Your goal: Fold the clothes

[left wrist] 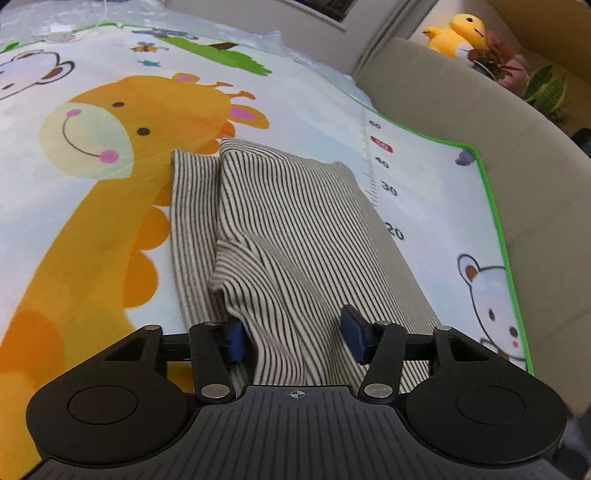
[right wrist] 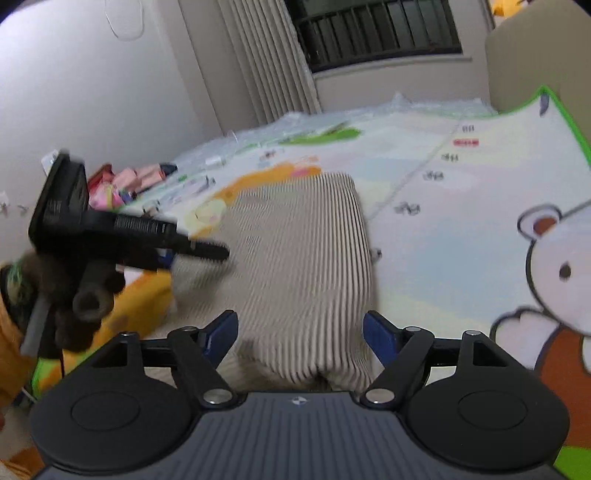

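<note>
A grey-and-white striped garment [left wrist: 295, 221] lies folded lengthwise on a cartoon play mat [left wrist: 92, 221], with a narrower striped layer showing along its left side. My left gripper [left wrist: 294, 336] is at the garment's near end. Its jaws stand apart, with a raised fold of fabric between the blue pads, which do not pinch it. In the right wrist view the same garment [right wrist: 306, 251] is blurred. My right gripper [right wrist: 301, 334] is open above its near edge and holds nothing. The left tool shows at the left there, one of its fingers [right wrist: 207, 252] over the garment's left edge.
A beige padded edge [left wrist: 461, 110] borders the mat on the right. Yellow plush ducks [left wrist: 458, 33] and potted plants [left wrist: 546, 88] stand behind it. Pink clutter [right wrist: 125, 181] lies at the mat's far left by the wall. A gloved hand [right wrist: 85, 295] holds the left tool.
</note>
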{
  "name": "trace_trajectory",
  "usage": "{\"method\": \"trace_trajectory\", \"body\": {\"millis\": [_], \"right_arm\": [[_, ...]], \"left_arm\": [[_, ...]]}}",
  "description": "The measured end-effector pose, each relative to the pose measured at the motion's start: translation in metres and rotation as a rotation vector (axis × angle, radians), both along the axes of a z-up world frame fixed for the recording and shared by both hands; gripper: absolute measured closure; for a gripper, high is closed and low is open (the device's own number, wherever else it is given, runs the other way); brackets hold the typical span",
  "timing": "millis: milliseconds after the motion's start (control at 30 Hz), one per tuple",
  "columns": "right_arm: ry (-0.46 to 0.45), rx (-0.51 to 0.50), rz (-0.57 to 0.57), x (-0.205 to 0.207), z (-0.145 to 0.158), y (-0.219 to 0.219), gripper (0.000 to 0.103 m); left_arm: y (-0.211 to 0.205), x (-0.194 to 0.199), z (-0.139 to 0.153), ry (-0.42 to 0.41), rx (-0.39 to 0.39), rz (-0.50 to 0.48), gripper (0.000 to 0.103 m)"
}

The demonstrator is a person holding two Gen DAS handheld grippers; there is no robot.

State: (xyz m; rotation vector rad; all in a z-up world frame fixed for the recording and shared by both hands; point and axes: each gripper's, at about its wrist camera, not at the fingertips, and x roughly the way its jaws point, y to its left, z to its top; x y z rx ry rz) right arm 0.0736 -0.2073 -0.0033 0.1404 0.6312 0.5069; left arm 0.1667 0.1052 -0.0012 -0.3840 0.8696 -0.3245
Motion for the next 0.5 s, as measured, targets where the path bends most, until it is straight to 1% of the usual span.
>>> {"method": "trace_trajectory", "body": {"millis": [67,100,200,233,267,367,400,433,500], "right_arm": [[-0.044,-0.013,0.031,-0.005,0.006,0.008,0.042],[-0.048,-0.022,0.054,-0.005,0.007,0.014,0.043],[0.002,-0.099,0.116,-0.005,-0.009,0.033,0.042],[0.006,-0.138,0.12,-0.007,-0.016,0.037,0.042],[-0.009,-0.158,0.123,-0.01,-0.02,0.038,0.042],[-0.006,-0.169,0.119,-0.014,-0.015,0.036,0.042],[-0.002,-0.175,0.116,-0.015,-0.013,0.035,0.042],[-0.004,-0.186,0.113,-0.016,-0.01,0.037,0.042],[-0.016,-0.191,0.109,-0.022,-0.003,0.038,0.042]], "left_arm": [[0.002,-0.01,0.005,-0.015,-0.001,-0.017,0.041],[0.001,-0.015,0.006,-0.026,0.0,-0.027,0.04],[-0.005,-0.032,0.011,-0.076,0.022,-0.065,0.036],[-0.008,-0.038,0.013,-0.096,0.033,-0.079,0.035],[-0.011,-0.044,0.015,-0.123,0.055,-0.095,0.034],[-0.017,-0.063,0.02,-0.197,0.115,-0.138,0.032],[-0.017,-0.068,0.021,-0.216,0.128,-0.15,0.03],[-0.017,-0.073,0.022,-0.234,0.138,-0.164,0.028],[-0.015,-0.08,0.021,-0.245,0.132,-0.193,0.026]]}}
